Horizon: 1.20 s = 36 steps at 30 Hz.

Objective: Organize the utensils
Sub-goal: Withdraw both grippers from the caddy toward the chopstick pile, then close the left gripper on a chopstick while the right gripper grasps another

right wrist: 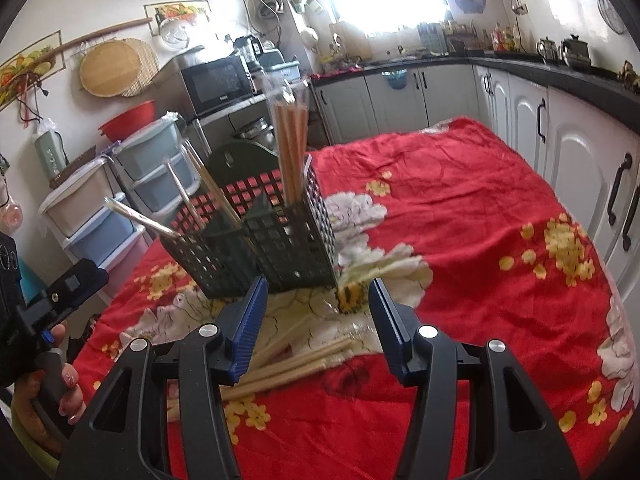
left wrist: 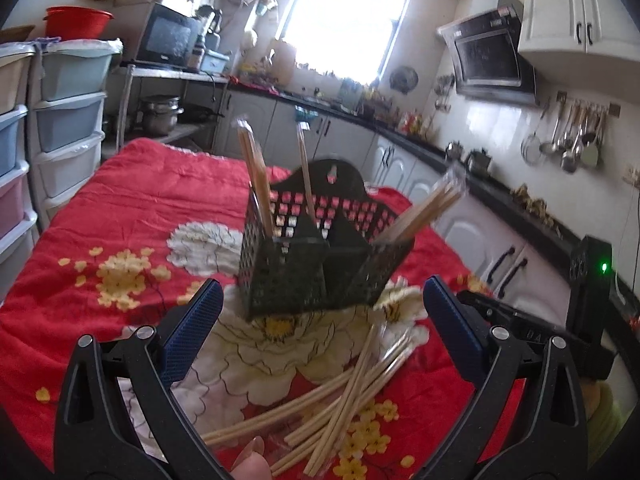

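**A:** ok so going left to right from the left wrist view: stacked plastic drawers (left wrist: 68, 120) on the far left, a red basin (left wrist: 78, 22) on top, then a microwave (left wrist: 170, 34) on a shelf. Table's covered with a red floral cloth (left wrist: 120, 216).

**B:** And the left gripper (left wrist: 322, 320)?

**A:** Wide apart, blue pads (left wrist: 192, 332) spread, nothing between them. It hangs above the cloth, pointed at the black mesh utensil holder (left wrist: 316, 256), which stands mid-table with compartments. Wrapped chopsticks (left wrist: 256, 184) stick up out of its left compartment, a single one (left wrist: 306, 176) pokes out near the back, and another bundle (left wrist: 424, 208) leans out to the right.

**B:** Any loose ones?

**A:** Yeah, a messy pile of loose chopsticks (left wrist: 340, 404) lies on the cloth just in front of the holder, between the left gripper's fingers in the picture. Further right there's kitchen counter, cabinets and ladles (left wrist: 568, 140) hanging on the wall.

**B:** Right wrist view?

**A:** The person's left hand (right wrist: 60, 384) on its handle at the far left. Then the holder again, closer, with a tall upright bundle in its right compartment. The right gripper (right wrist: 318, 308) is also spread open and empty, hovering over the pile's ends, holder just beyond its tips. White cabinets (right wrist: 560, 160) run down the right side.
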Motion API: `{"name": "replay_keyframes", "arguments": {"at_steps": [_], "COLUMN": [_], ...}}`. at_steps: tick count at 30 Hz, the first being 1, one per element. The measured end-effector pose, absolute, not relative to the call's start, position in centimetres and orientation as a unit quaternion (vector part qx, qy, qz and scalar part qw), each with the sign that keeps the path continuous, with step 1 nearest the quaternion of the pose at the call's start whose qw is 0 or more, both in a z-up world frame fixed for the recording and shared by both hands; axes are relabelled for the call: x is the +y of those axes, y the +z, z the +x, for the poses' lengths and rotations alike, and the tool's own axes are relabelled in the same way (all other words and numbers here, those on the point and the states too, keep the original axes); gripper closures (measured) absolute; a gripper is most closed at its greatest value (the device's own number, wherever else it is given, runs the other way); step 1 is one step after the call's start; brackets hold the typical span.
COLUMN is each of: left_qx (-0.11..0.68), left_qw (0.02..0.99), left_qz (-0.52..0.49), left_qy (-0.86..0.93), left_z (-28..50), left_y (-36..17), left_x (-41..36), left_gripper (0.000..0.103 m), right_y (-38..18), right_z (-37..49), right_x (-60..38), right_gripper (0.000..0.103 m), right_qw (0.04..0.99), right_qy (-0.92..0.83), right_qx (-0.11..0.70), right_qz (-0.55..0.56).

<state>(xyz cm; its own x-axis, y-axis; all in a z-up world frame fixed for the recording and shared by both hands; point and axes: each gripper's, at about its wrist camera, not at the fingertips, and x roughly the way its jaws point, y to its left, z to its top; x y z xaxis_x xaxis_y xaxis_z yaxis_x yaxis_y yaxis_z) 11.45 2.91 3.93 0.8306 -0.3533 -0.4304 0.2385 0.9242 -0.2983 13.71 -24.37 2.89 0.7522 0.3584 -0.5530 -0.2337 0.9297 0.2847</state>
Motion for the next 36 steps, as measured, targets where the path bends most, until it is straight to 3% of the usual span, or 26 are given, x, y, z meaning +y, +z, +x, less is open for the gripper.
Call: {"name": "replay_keyframes", "arguments": {"at_steps": [5,11,21,26,36], "left_qx": [0.279,0.319,0.387,0.421,0.463], "left_qw": [0.94,0.923,0.891,0.87,0.84], "left_qz": [-0.104,-0.094,-0.076,-0.063,-0.053], "left_qy": [-0.168,-0.192,-0.226,-0.249,-0.278], "left_z": [12.1,13.3,15.4,16.7,18.8], "left_y": [2.5,0.6,-2.0,-3.2,-4.5], "left_x": [1.8,0.5,-1.4,-2.4,-3.8], "left_gripper": [0.012,0.036,0.055,0.06,0.061], "right_y": [1.6,0.0,-2.5,-3.7,-4.9], "right_z": [14.1,14.5,15.1,15.6,16.7], "right_x": [-24.9,-25.0,-24.4,-24.0,-23.9], "right_gripper": [0.052,0.056,0.063,0.065,0.072], "right_qw": [0.922,0.909,0.887,0.874,0.858], "right_qy": [0.154,0.153,0.156,0.164,0.169], "right_qx": [0.338,0.371,0.418,0.438,0.456], "right_qz": [0.107,0.115,0.12,0.131,0.165]}}
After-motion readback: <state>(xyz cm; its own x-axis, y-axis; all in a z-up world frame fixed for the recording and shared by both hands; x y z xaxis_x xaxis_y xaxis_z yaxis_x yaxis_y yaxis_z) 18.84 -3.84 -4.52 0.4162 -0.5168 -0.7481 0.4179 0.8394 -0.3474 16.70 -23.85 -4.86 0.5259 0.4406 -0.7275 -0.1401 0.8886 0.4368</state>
